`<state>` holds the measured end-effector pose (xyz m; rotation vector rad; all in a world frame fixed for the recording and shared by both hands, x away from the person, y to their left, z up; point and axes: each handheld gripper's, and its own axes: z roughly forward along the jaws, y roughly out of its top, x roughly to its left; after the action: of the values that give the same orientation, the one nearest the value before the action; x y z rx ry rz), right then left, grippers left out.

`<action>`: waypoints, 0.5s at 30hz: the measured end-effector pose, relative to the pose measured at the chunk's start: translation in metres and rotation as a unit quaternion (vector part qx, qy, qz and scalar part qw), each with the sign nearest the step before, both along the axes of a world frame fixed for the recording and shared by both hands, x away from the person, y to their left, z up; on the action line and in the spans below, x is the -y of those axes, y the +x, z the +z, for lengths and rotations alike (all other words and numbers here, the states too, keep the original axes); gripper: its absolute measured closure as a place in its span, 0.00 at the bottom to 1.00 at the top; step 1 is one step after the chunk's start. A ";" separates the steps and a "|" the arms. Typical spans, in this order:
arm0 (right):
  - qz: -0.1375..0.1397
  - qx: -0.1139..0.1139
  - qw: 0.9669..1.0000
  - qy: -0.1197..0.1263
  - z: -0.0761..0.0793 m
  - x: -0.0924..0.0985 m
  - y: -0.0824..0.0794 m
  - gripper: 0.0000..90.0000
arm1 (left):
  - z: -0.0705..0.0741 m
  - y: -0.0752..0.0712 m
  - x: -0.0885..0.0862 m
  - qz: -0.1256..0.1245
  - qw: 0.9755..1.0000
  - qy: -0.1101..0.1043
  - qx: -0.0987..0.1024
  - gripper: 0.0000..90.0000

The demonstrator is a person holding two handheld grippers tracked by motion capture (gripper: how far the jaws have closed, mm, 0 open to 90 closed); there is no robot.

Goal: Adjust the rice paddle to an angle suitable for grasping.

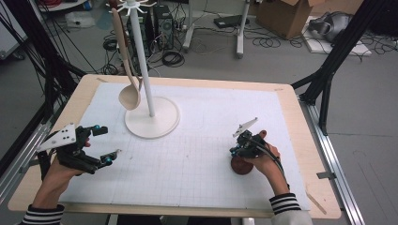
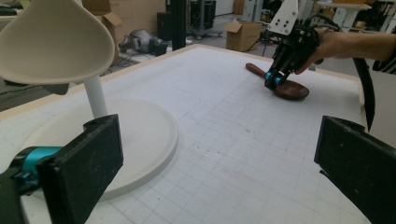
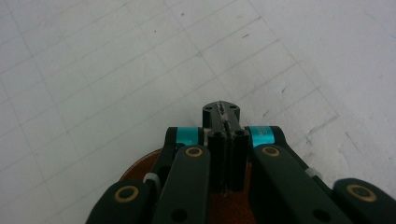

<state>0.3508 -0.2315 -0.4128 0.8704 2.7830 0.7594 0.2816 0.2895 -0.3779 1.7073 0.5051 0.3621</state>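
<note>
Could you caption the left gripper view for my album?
Open left gripper beside white stand; right gripper over dark brown wooden spoon.

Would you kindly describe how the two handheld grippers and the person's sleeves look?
Both the left gripper and the right gripper are black, with cyan accents by the flat black fingers and brass-coloured pivot rings. Each carries a grey three-cornered plate with dots; black cables trail from the right one. The sleeve cuffs are black-and-white striped.
</note>
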 end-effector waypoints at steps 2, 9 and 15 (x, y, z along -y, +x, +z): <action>0.002 0.000 1.000 -0.004 0.001 0.001 -0.002 1.00 | 0.000 0.000 0.000 0.001 1.000 0.000 0.000 0.02; 0.003 0.001 1.000 -0.001 0.001 0.005 -0.009 1.00 | 0.000 0.000 -0.001 0.001 1.000 -0.002 0.001 0.02; 0.001 0.001 1.000 0.003 0.001 0.011 -0.014 1.00 | -0.001 0.000 -0.001 0.002 1.000 0.000 -0.001 0.02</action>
<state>0.3368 -0.2426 -0.4122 0.8688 2.7822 0.7684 0.2819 0.2903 -0.3786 1.7079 0.5097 0.3624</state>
